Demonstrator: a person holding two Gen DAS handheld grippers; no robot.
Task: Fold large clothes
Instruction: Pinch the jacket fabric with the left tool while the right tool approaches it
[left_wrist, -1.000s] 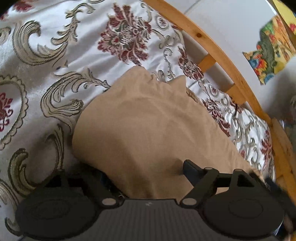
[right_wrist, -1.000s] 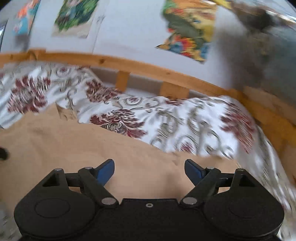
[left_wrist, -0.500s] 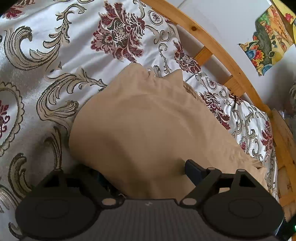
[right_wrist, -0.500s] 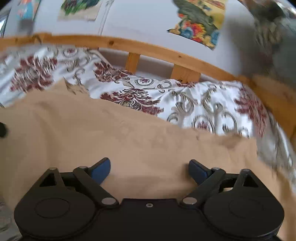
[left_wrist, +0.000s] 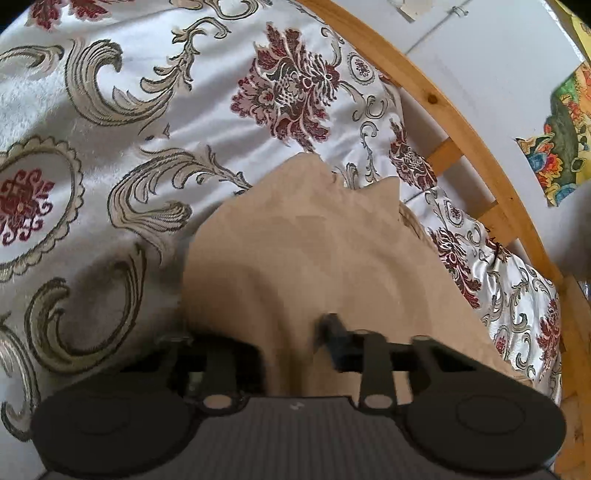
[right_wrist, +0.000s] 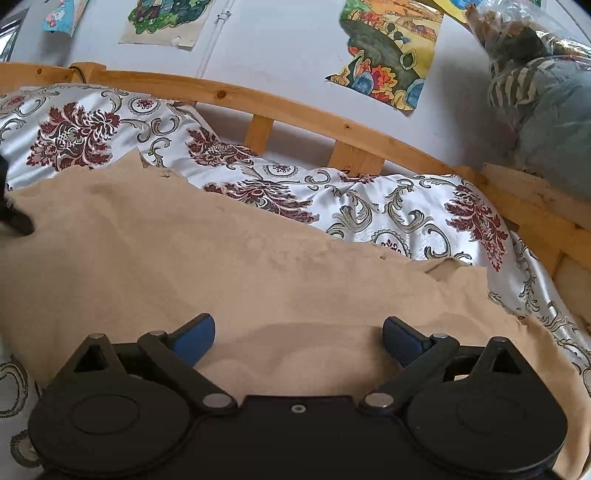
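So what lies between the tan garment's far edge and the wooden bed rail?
Only floral bedspread between tan garment and wooden rail, in the right wrist view.

You're working with a tan garment (right_wrist: 229, 266) of soft matt cloth, faintly napped. The bedspread (left_wrist: 155, 110) under it is glossy satin-like fabric with woven floral patterning. The bed rail (right_wrist: 295, 110) is bare knotty wood; each hand-held gripper looks matt black plastic.
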